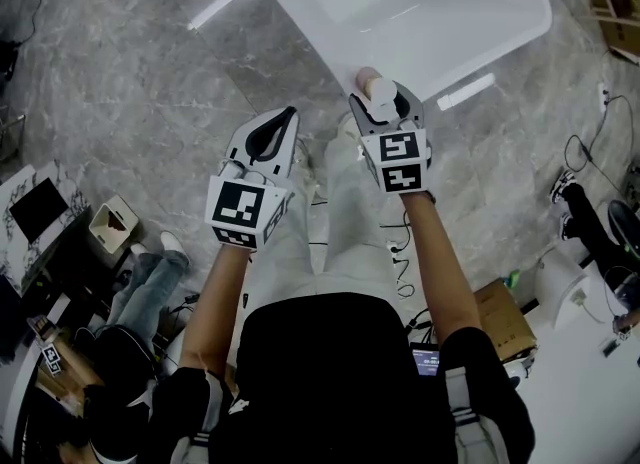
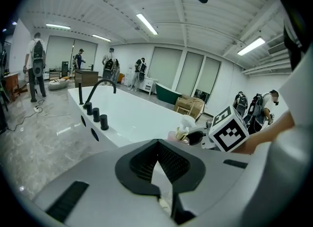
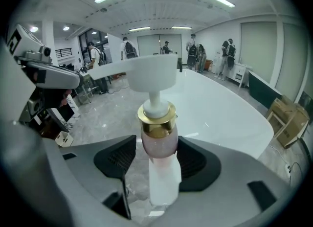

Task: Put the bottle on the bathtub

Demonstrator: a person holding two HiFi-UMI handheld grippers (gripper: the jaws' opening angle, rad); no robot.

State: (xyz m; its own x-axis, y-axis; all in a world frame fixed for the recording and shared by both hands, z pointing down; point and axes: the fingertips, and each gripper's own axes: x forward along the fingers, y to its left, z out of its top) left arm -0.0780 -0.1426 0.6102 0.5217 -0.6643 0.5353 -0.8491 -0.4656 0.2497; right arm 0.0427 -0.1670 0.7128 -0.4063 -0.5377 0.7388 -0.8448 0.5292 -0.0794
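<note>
Right gripper view showed the pink pump bottle [image 3: 159,143], gold collar and white pump head, upright between the fingers of the right gripper [image 3: 155,155], which stood spread wide. With grey floor showing behind its lower part, I judged it carried in the air, not set down. From the head view it sat at upper centre of the frame, just at the near corner of the white bathtub [image 1: 480,42], not yet on the rim. The left gripper [image 1: 291,112] hung beside it, fingers closed together on nothing.

The worry was the grip. A sliver of floor seemed to show beside the left pad, so the hold looked light, and the smooth bottle might slip and drop to the floor short of the tub. Set too near the rounded, glossy rim edge, it could slide off or tip.

The marbled grey floor [image 1: 130,82] shone under strip lights. A black faucet [image 2: 100,86] rose at the tub's far end, and people [image 2: 36,64] stood about.
</note>
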